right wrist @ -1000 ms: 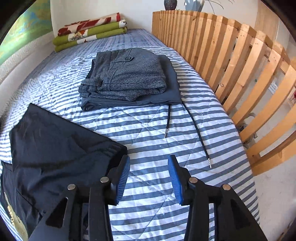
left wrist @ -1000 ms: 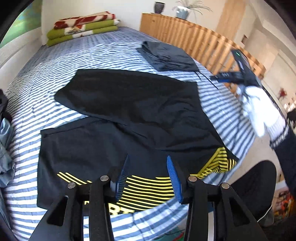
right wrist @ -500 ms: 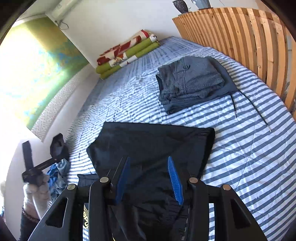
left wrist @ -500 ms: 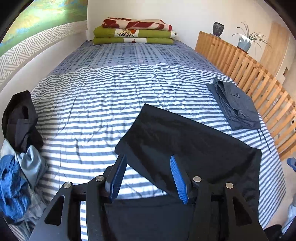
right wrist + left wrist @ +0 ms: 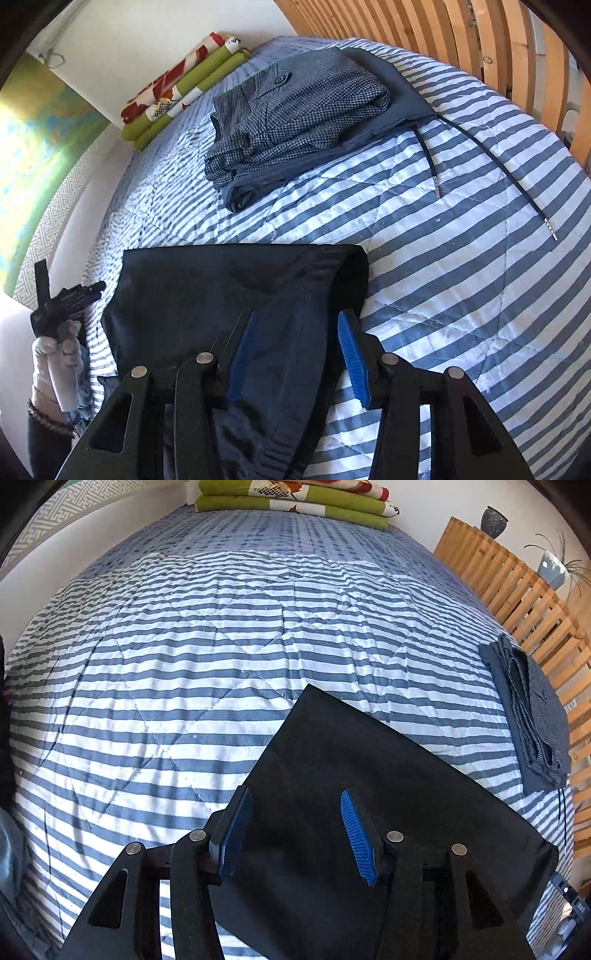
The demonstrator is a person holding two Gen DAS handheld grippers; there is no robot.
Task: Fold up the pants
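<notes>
Black pants [image 5: 369,794] lie flat on the striped bed cover [image 5: 184,664]. In the left wrist view my left gripper [image 5: 295,834] hovers open over the leg's left edge, a little behind its far corner, with nothing between the blue pads. In the right wrist view the same pants [image 5: 221,295] show their rounded waistband end. My right gripper [image 5: 295,358] is open just above that end, its fingers straddling the right edge of the cloth. The left gripper [image 5: 66,295] shows at far left, held by a white-gloved hand [image 5: 55,362].
A folded stack of grey checked and dark blue clothes [image 5: 295,107] with loose drawstrings [image 5: 432,162] lies near a wooden slatted rail [image 5: 480,44]. Rolled green and red blankets [image 5: 295,498] sit at the bed's head. A heap of blue clothes [image 5: 83,391] lies at the left edge.
Both grippers have moved in and lowered toward the pants: the left toward the leg end, the right toward the waistband end. Both stayed open. The pants lie as before.
</notes>
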